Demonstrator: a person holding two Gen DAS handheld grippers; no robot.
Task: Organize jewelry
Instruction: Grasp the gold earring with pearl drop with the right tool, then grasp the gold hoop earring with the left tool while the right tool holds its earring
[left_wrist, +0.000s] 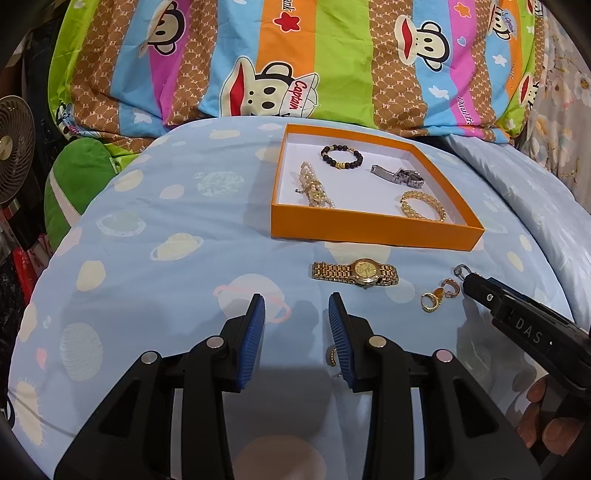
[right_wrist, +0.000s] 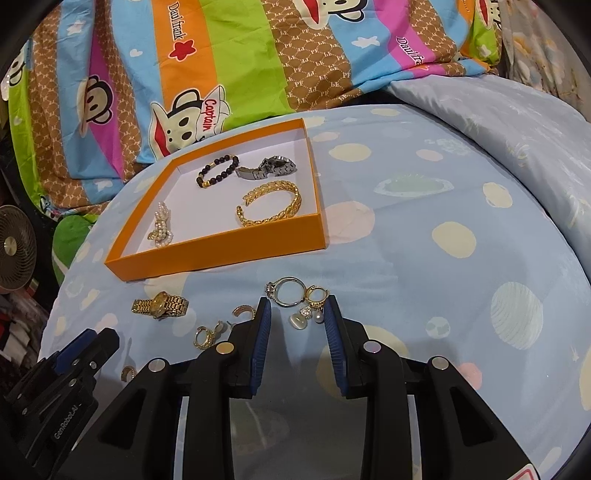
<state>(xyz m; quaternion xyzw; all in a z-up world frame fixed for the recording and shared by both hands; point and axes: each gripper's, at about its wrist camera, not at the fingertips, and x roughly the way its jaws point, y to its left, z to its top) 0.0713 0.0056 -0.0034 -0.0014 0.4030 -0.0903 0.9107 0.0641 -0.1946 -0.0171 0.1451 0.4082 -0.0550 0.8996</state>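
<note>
Both wrist cameras are sitting just behind their own blue-padded fingers, looking forward and down along them across a blue bedspread (left_wrist: 155, 206) toward a striped quilt (left_wrist: 332, 55) at the back.

The left view is facing the orange tray (left_wrist: 369, 232) almost square-on, from the near left, with a gold watch (left_wrist: 356, 272) lying between it and the tray.

The right view is looking from further right, so it is seeing the tray (right_wrist: 221, 251) slantwise, up and to the left, and the watch (right_wrist: 160, 304) low on the left.

Each view is catching the other gripper at its edge: the right one (left_wrist: 466, 277) at the left view's right, the left one (right_wrist: 86, 338) at the right view's lower left.
</note>
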